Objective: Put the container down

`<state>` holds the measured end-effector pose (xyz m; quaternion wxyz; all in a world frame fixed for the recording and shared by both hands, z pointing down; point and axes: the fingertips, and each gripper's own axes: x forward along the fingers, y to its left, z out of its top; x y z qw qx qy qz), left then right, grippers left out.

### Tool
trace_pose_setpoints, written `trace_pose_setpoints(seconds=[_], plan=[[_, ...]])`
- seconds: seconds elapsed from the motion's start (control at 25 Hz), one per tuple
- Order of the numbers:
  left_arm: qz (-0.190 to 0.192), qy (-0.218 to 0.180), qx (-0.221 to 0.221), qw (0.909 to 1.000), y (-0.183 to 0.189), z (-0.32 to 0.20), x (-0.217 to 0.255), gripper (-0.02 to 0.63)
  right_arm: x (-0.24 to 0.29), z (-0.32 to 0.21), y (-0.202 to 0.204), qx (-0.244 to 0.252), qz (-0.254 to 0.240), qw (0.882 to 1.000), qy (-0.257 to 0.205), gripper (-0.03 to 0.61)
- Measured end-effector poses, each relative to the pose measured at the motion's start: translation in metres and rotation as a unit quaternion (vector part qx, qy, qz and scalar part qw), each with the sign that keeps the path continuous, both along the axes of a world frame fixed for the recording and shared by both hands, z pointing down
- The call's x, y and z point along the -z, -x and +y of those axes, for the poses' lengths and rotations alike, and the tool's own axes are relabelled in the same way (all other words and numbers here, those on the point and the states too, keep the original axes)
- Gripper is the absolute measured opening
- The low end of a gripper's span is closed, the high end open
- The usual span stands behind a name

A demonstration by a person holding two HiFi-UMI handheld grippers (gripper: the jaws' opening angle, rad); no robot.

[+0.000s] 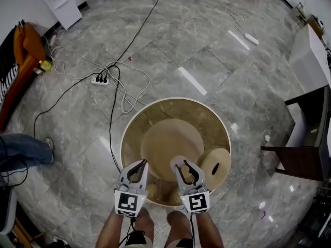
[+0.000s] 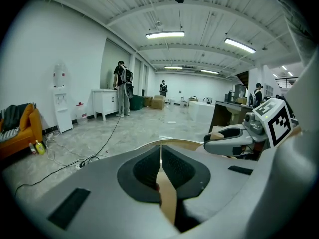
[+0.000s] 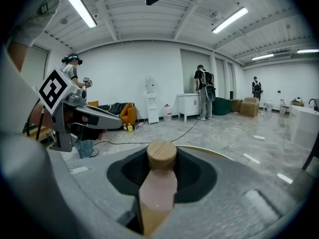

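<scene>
My right gripper is shut on the container, a small pale pink bottle with a round wooden cap that stands up between the jaws. In the head view the bottle is hidden under the gripper. My left gripper hovers beside it over the near edge of the round wooden table, its jaws meeting at the tips with nothing held. Each gripper shows in the other's view: the right one and the left one.
A round tan mat lies mid-table, and a woven roll rests at the right rim. On the grey floor lie cables and a power strip. A dark chair stands to the right, and a person's leg shows at the left.
</scene>
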<state>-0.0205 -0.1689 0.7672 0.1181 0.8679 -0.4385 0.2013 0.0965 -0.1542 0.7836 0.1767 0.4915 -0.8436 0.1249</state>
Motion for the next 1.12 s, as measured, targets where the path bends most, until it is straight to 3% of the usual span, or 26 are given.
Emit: trace_pose_setpoints(seconds=[0.48,1.12], plan=[[-0.002,0.011,0.014,0.9998,0.015,0.003,-0.072,0.025,-0.083,0.002,0.01,0.006,0.001,1.0,0.015,0.127],[0.003,0.028,0.028,0.9992,0.025,0.01,-0.115,0.025,-0.136,-0.002,0.017,0.005,0.015,1.0,0.024,0.127]])
